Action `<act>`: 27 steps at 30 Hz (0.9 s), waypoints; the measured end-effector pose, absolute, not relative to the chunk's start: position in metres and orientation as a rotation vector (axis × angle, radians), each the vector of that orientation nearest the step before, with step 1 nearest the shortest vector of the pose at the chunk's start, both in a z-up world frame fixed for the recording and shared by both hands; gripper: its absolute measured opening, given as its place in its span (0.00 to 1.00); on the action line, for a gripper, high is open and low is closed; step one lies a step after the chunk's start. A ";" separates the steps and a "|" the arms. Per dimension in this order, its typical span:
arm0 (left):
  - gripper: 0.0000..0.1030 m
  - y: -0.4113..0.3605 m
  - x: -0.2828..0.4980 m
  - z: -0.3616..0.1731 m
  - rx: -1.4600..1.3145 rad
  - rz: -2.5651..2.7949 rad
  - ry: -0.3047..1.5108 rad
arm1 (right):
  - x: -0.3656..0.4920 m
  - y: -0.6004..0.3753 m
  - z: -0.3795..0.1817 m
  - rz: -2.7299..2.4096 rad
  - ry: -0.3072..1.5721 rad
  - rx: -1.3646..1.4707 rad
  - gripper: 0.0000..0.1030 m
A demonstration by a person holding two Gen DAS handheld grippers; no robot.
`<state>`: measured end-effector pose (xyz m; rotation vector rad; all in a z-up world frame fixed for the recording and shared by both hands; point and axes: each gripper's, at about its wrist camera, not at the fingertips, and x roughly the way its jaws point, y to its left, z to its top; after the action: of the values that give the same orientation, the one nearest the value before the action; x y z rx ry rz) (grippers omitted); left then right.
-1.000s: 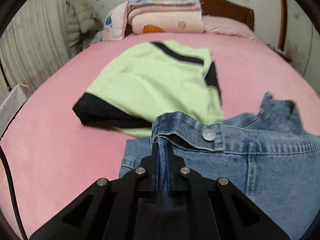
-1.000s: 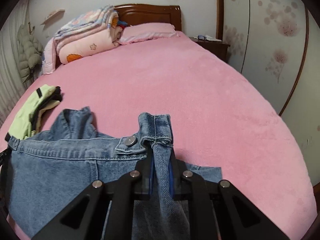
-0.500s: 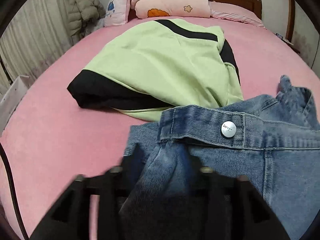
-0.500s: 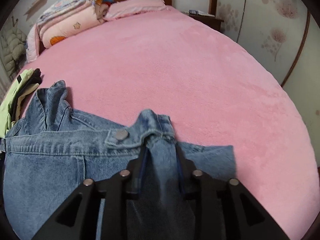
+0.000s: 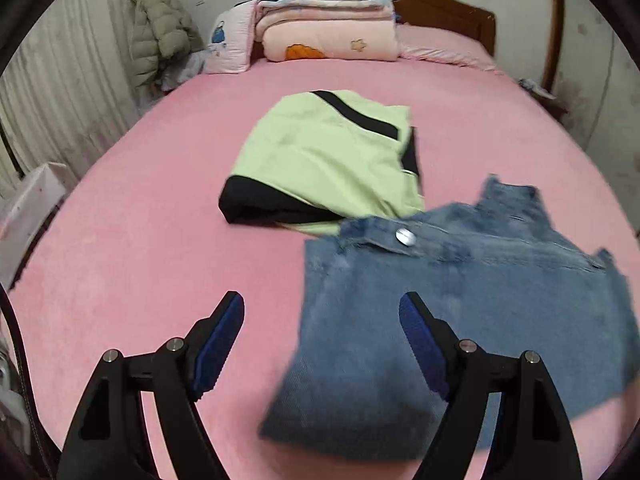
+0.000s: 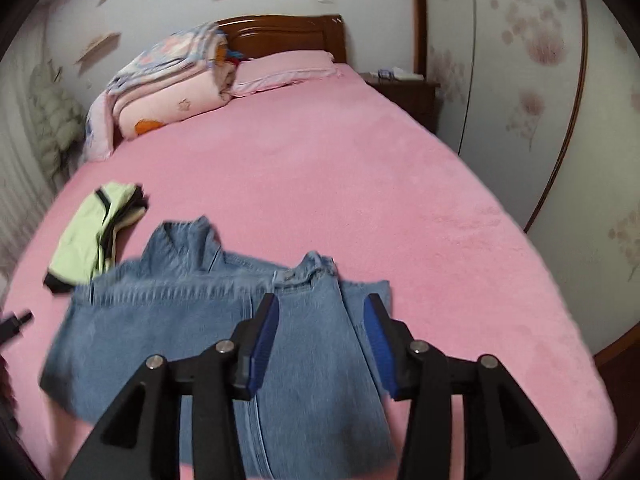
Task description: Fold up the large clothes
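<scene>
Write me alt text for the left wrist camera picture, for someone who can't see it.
The open left claw hovers over a pink bed, holding nothing, with blue jeans lying flat just ahead and to its right. Beyond the jeans lies a folded green and black top, its near edge under their waistband. Folded blankets are stacked at the headboard.
</scene>
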<state>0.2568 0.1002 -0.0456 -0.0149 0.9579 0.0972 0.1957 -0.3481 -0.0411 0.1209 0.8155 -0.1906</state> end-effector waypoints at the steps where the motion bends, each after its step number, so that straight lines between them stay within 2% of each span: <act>1: 0.77 0.100 0.246 -0.045 -0.022 0.094 0.949 | 0.185 -0.340 -0.041 -0.191 0.805 0.086 0.43; 6: 0.77 0.094 0.202 -0.073 -0.045 0.113 0.942 | 0.152 -0.313 -0.072 -0.149 0.831 0.053 0.42; 8: 0.76 0.097 0.193 -0.091 -0.076 0.117 0.977 | 0.149 -0.313 -0.098 -0.168 0.880 0.061 0.36; 10: 0.69 0.103 0.189 -0.116 -0.106 0.141 1.013 | 0.149 -0.318 -0.119 -0.199 0.921 0.076 0.26; 12: 0.63 0.110 0.188 -0.131 -0.111 0.176 1.040 | 0.149 -0.328 -0.137 -0.237 0.951 0.106 0.24; 15: 0.64 0.126 0.187 -0.149 -0.158 0.227 1.057 | 0.145 -0.350 -0.155 -0.315 0.963 0.125 0.08; 18: 0.65 0.138 0.187 -0.158 -0.266 0.208 1.069 | 0.143 -0.364 -0.164 -0.313 0.972 0.174 0.07; 27: 0.68 0.135 0.190 -0.152 -0.240 0.214 1.099 | 0.145 -0.358 -0.162 -0.342 0.981 0.166 0.12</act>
<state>0.1899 0.1351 -0.1516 -0.2396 1.0993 0.2145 0.1452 -0.3576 -0.1615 0.1663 0.9807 -0.3415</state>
